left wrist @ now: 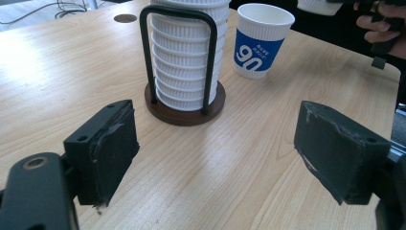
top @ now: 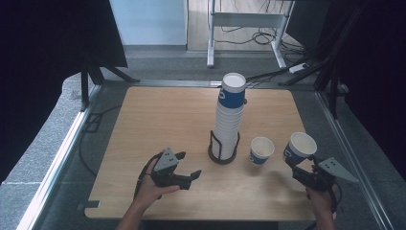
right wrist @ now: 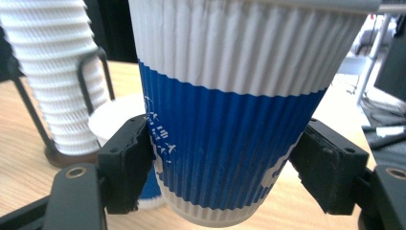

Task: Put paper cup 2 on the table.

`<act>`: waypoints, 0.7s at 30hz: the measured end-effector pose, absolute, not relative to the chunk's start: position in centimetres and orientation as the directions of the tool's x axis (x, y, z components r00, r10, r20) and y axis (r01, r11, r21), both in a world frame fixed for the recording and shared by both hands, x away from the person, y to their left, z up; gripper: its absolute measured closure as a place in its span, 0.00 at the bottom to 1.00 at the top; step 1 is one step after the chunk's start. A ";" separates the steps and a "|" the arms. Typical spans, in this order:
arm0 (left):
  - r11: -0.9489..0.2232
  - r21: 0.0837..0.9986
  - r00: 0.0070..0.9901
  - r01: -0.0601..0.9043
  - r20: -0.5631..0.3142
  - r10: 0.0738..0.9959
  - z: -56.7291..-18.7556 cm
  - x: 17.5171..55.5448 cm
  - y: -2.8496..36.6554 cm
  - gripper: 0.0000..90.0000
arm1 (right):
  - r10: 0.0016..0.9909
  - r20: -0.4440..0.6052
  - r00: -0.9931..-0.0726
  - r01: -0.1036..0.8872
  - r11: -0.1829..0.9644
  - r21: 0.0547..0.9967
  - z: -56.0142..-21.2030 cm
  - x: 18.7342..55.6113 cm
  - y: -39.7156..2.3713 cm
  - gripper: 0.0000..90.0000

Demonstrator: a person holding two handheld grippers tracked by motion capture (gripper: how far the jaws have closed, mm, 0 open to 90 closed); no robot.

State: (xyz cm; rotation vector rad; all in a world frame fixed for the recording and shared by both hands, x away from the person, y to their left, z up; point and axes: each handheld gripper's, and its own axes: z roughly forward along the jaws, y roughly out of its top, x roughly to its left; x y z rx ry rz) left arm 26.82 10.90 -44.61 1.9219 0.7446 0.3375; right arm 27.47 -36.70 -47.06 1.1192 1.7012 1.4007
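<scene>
A tall stack of white ribbed paper cups stands in a black wire holder on a round brown base, its top cup banded blue. One blue-and-white paper cup stands upright on the table just right of the holder. My right gripper is shut on a second blue-and-white cup, held slightly tilted above the table's right side, with the pads pressed on its blue band. My left gripper rests low at the front left of the holder, open with nothing between its jaws.
The wooden table has bare surface across its left and far parts. A small round hole sits in the tabletop beyond the holder. Black frame legs and cables lie on the floor behind the table.
</scene>
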 end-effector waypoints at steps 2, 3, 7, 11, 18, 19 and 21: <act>-0.307 0.885 0.772 0.350 -0.087 0.630 -44.6 26.8 10.8 0.17 | 0.912 0.027 -0.408 0.228 0.074 0.971 -47.5 27.8 -36.7 0.29; -0.308 0.885 0.772 0.350 -0.086 0.630 -44.7 26.8 10.8 0.17 | 0.914 0.022 -0.405 0.239 0.082 0.967 -47.7 27.9 -36.6 0.29; -0.312 0.882 0.773 0.352 -0.085 0.629 -44.8 26.8 10.8 0.17 | 0.917 0.015 -0.399 0.278 0.106 0.955 -48.4 28.4 -36.4 0.29; -0.314 0.881 0.773 0.353 -0.085 0.629 -44.9 26.9 10.7 0.17 | 0.921 0.008 -0.389 0.319 0.127 0.939 -49.0 29.0 -36.1 0.29; -0.316 0.881 0.774 0.352 -0.084 0.628 -44.9 26.9 10.7 0.17 | 0.926 -0.023 -0.378 0.375 0.176 0.910 -49.9 29.9 -35.7 0.29; -0.317 0.881 0.774 0.352 -0.083 0.628 -44.9 26.9 10.6 0.17 | 0.925 -0.026 -0.378 0.380 0.181 0.907 -50.0 30.0 -35.7 0.29; -0.318 0.880 0.774 0.353 -0.083 0.628 -44.9 26.9 10.6 0.17 | 0.925 -0.035 -0.378 0.390 0.193 0.900 -50.2 30.1 -35.6 0.29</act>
